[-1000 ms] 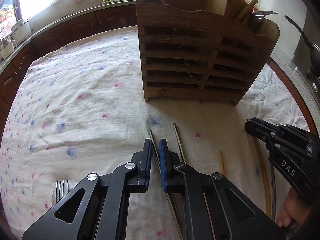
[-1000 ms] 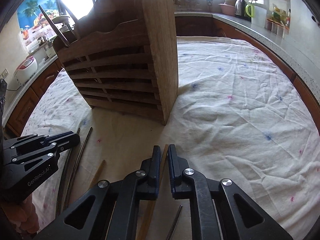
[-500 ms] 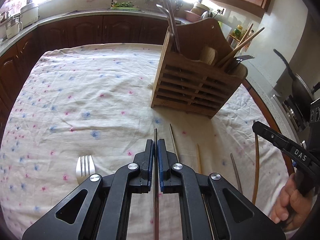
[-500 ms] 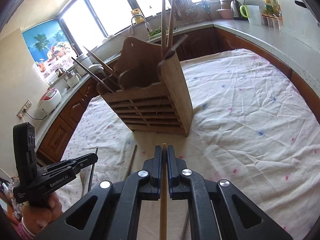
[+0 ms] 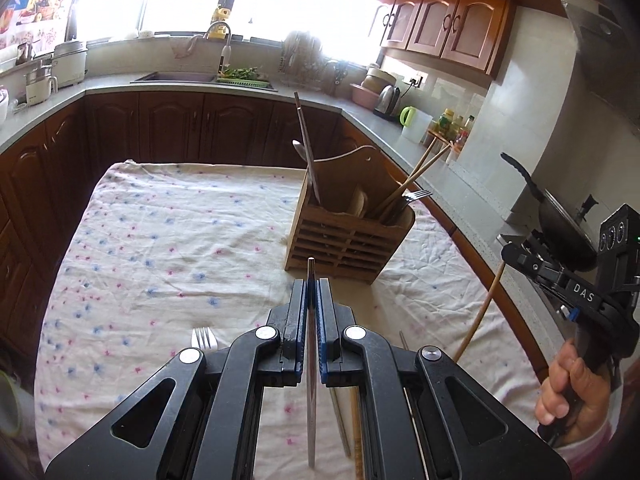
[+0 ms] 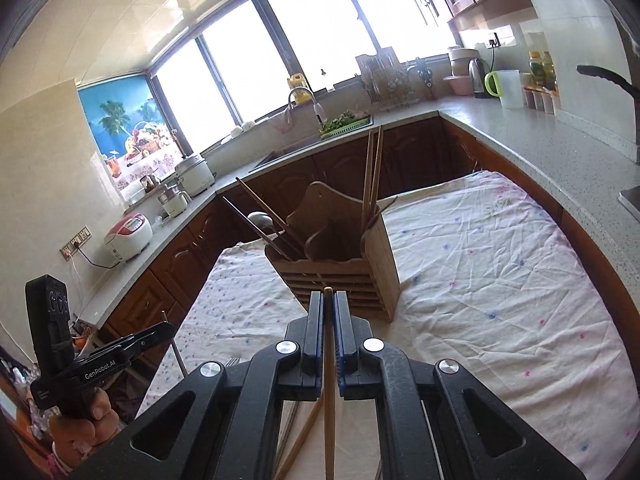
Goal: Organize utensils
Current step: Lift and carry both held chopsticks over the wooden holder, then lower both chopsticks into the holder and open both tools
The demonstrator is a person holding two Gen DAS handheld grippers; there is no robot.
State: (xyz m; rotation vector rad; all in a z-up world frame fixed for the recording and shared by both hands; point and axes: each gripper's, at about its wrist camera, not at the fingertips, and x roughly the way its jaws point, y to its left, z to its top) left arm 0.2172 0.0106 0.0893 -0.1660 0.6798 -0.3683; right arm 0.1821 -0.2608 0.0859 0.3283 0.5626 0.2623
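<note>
Mid-frame, wooden caddy (image 5: 347,236) stands ahead; left gripper (image 5: 311,294) clamps metal chopstick (image 5: 311,380), right gripper (image 6: 329,306) clamps wooden chopstick (image 6: 329,392). Tip each upright, lower slowly into matching compartments w/o snagging.

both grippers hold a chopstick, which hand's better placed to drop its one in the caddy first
Probably the left. Its metal chopstick matches the dark ones in the caddy section nearest it. The right gripper holds a wooden chopstick, also lined up.
</note>
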